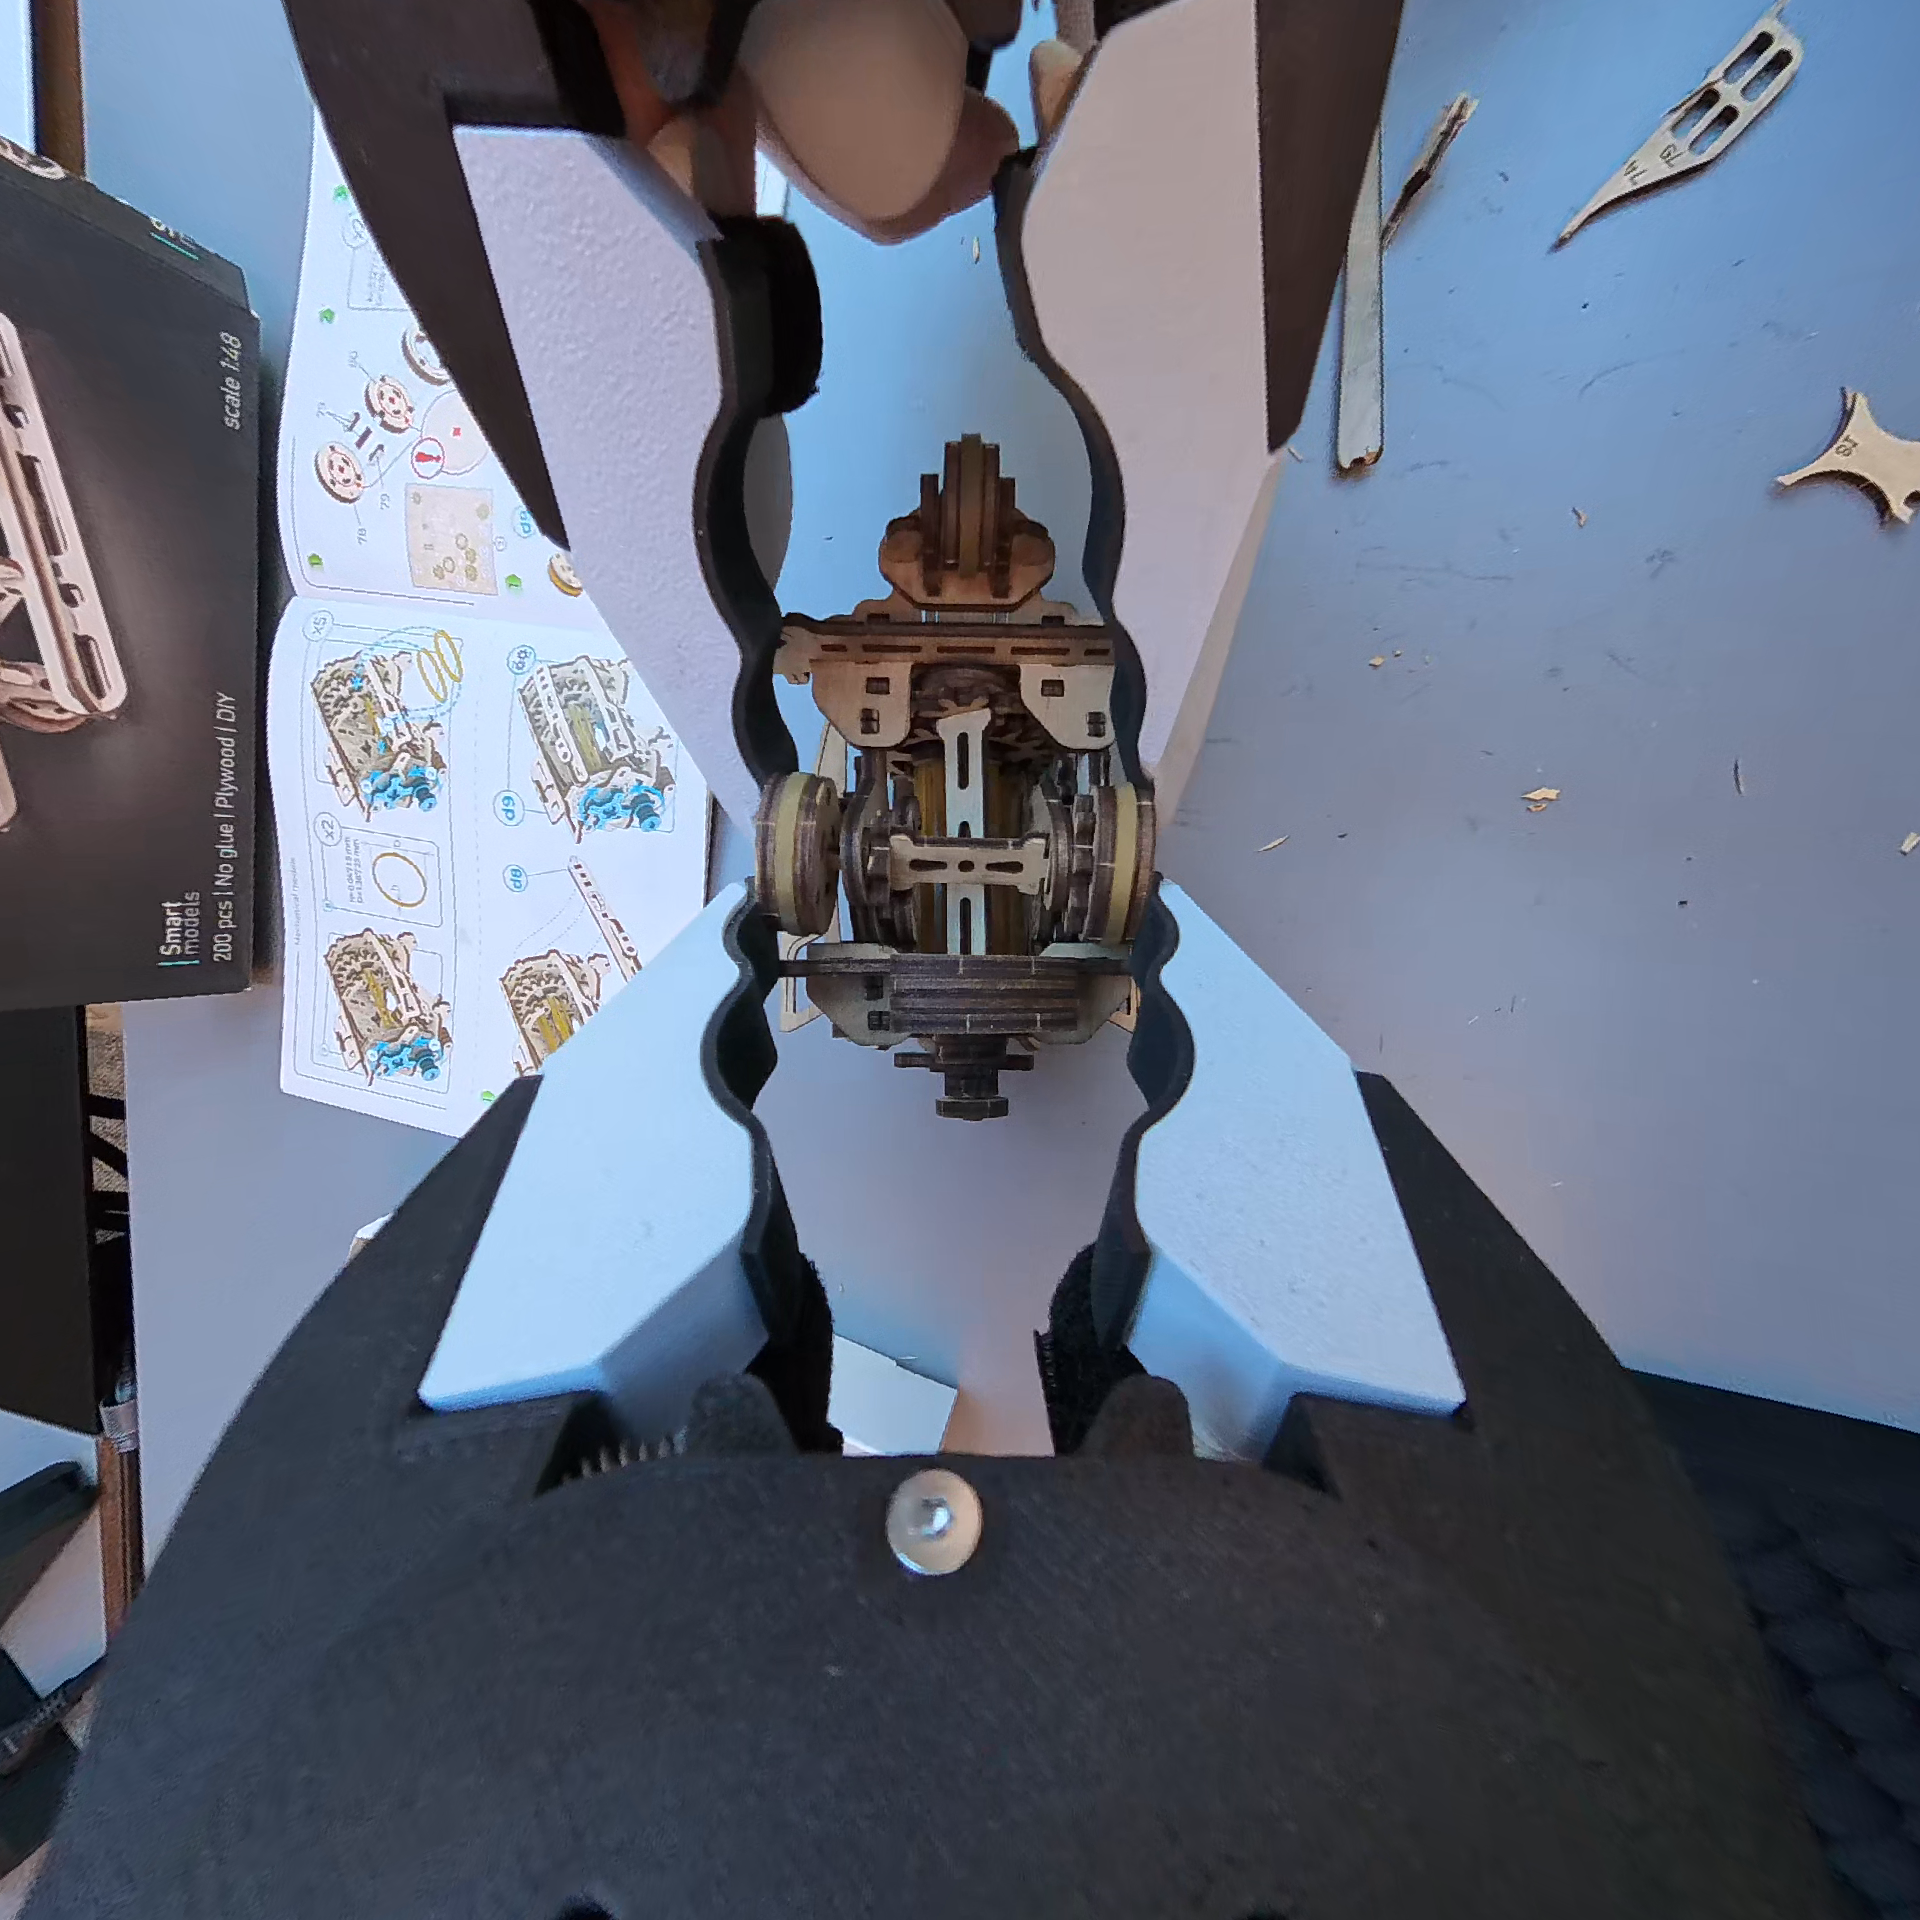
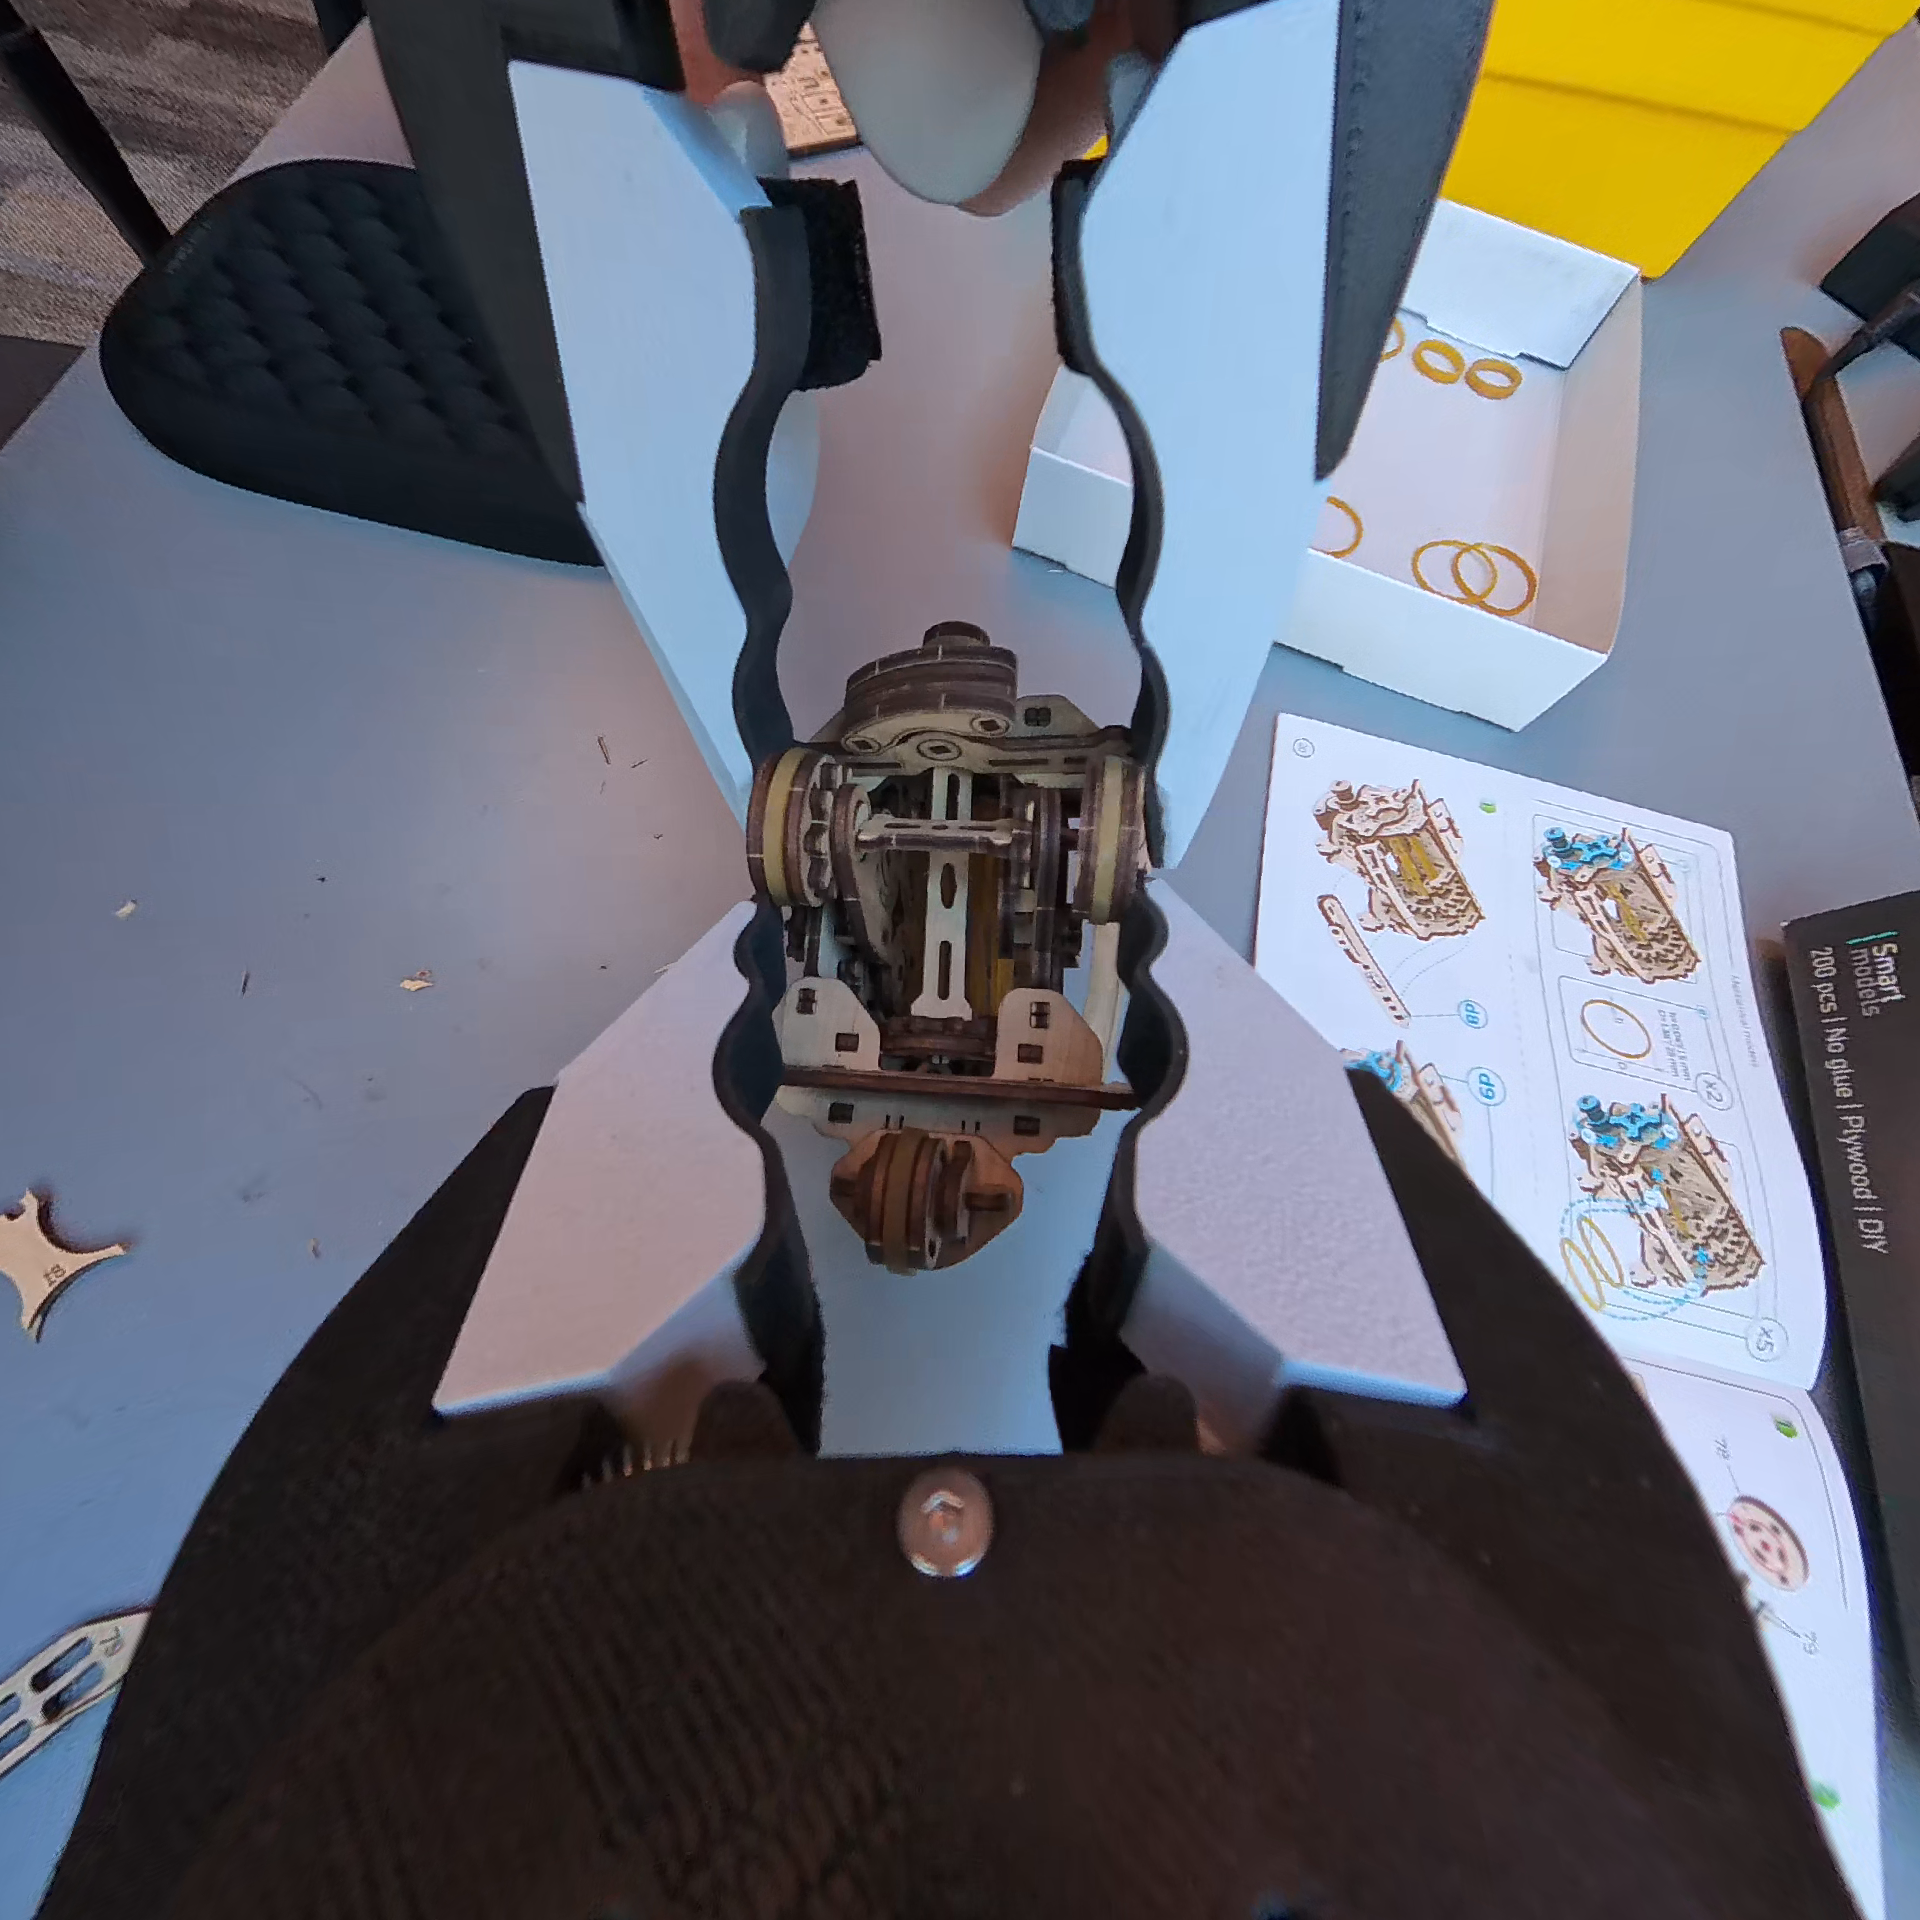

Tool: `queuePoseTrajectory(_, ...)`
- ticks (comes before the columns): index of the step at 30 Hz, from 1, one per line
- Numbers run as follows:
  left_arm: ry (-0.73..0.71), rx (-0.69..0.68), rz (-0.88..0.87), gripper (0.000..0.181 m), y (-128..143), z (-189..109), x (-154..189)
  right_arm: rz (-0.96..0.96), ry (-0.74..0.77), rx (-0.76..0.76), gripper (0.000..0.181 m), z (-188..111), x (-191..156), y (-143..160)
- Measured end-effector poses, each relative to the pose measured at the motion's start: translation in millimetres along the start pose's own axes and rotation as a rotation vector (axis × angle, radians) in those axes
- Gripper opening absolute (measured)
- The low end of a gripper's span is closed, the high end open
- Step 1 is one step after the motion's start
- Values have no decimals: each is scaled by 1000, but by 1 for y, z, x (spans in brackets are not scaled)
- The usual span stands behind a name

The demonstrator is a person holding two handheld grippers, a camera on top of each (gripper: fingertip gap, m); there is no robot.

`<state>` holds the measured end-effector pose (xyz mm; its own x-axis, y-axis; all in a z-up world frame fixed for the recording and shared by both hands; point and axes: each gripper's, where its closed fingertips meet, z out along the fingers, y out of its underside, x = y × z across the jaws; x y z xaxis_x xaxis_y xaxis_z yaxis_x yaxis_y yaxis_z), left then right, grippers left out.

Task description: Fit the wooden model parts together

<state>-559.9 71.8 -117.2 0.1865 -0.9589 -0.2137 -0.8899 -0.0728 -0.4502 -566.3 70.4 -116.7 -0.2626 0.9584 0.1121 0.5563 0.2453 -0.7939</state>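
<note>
1. Left gripper (image 1: 951, 894): fingers part-way apart, wavy black pads pressed on both sides of the wooden model (image 1: 956, 790). Contact sits at the end with the two side wheels and the stacked dark discs. Clamped on it.
2. Right gripper (image 2: 951, 904): same spread, pads closed on the model's flanks from the opposite side, at the end with the rounded knob. Clamped on it as well. The tips of the two grippers meet nose to nose at the model's wheels.
3. Wooden model: held above the grey-blue table (image 1: 1558, 727) between both grippers, long axis running from one camera toward the other. Underside frame, gears and yellow bands inside are visible.
4. Around, left wrist view: open instruction booklet (image 1: 457, 779) on the table left of the fingers, partly covered by them; black kit box (image 1: 125, 623) beside it. To the right, loose plywood offcuts: a star-shaped scrap (image 1: 1860, 468), a pointed slotted piece (image 1: 1704, 114), a thin strip (image 1: 1361, 312), plus small chips.
5. Right wrist view: white cardboard tray (image 2: 1558, 644) holding yellow rubber bands (image 2: 1475, 577), behind the far gripper's finger; black textured pad (image 2: 332, 353) on the left.
6. Writing: printed text on box and booklet, part numbers on scraps; not transcribed.
</note>
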Motion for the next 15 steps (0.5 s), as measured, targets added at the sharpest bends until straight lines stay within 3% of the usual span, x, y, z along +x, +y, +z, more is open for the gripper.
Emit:
queuePoseTrajectory(7, -34, 34, 30, 70, -2, 0, 2, -27, 25, 3, 65, 0, -3, -1)
queuePoseTrajectory(15, -109, 161, -29, 73, -12, -6, 22, -178, 104, 35, 66, 0, -23, -5)
